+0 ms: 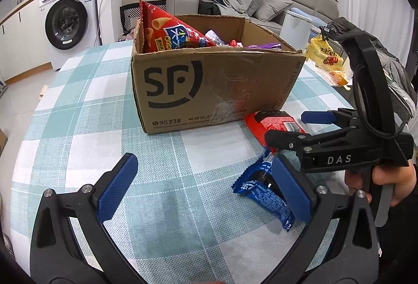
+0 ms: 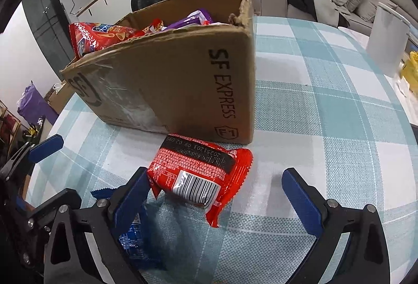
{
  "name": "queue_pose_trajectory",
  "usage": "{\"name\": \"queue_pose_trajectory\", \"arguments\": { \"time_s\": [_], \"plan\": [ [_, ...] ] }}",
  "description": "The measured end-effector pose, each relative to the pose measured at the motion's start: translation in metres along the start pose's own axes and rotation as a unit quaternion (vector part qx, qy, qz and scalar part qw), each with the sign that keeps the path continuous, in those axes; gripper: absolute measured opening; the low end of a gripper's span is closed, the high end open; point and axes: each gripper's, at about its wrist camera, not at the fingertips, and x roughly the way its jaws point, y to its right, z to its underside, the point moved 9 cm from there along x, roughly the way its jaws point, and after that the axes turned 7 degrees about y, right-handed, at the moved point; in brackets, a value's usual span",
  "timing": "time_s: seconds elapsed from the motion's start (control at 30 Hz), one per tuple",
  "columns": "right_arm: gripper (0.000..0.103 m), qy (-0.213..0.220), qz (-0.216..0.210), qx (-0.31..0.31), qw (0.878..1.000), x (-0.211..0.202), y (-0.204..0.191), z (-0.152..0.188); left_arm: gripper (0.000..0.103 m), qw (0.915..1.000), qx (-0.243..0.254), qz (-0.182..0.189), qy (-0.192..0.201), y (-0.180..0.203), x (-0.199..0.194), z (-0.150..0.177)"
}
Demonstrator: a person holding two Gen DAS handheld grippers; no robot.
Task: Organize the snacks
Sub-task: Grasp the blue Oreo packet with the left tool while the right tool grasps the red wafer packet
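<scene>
A red snack packet (image 2: 198,174) lies barcode up on the checked tablecloth, against the corner of the cardboard SF box (image 2: 169,90). My right gripper (image 2: 215,197) is open around it: the left pad touches the packet's edge and the right pad stands clear. From the left wrist view the right gripper (image 1: 295,127) hovers over the same red packet (image 1: 269,122). A blue snack packet (image 1: 261,195) lies just inside the right finger of my open left gripper (image 1: 206,187), not gripped. The box (image 1: 209,90) holds a large red chips bag (image 1: 169,33) and purple packets (image 1: 263,45).
The checked tablecloth (image 1: 91,101) covers a round table. A white bin (image 2: 386,41) and a yellow bag (image 1: 324,54) stand at the far right edge. Beyond are a washing machine (image 1: 69,20) and a grey sofa (image 1: 235,1). A person's hand (image 1: 392,179) holds the right gripper.
</scene>
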Motion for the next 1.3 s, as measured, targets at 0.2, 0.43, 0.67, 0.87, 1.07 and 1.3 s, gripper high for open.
{"name": "queue_pose_trajectory", "arguments": {
  "time_s": [0.2, 0.43, 0.67, 0.87, 1.07, 1.3],
  "plan": [
    [0.079, 0.003, -0.003, -0.011, 1.0, 0.001, -0.004, -0.002, 0.102, 1.0, 0.007, 0.005, -0.004, 0.004, 0.0, 0.002],
    [0.063, 0.007, -0.016, -0.02, 1.0, -0.006, -0.008, 0.0, 0.102, 0.9998, 0.011, 0.007, -0.011, 0.008, 0.003, 0.005],
    [0.051, 0.01, -0.035, -0.021, 0.999, -0.018, -0.015, 0.005, 0.102, 0.9994, 0.021, 0.02, -0.016, 0.017, 0.003, 0.007],
    [0.051, 0.022, -0.046, -0.016, 0.999, -0.033, -0.015, 0.002, 0.102, 0.9976, 0.03, 0.057, -0.027, 0.033, 0.002, 0.012],
    [0.051, 0.024, -0.051, -0.014, 0.998, -0.043, -0.017, 0.004, 0.102, 0.9957, 0.055, 0.061, -0.042, 0.048, 0.009, 0.021],
    [0.051, 0.02, -0.051, -0.013, 0.998, -0.039, -0.014, 0.004, 0.102, 0.9935, 0.084, 0.043, -0.063, 0.062, 0.023, 0.032]
  ]
}}
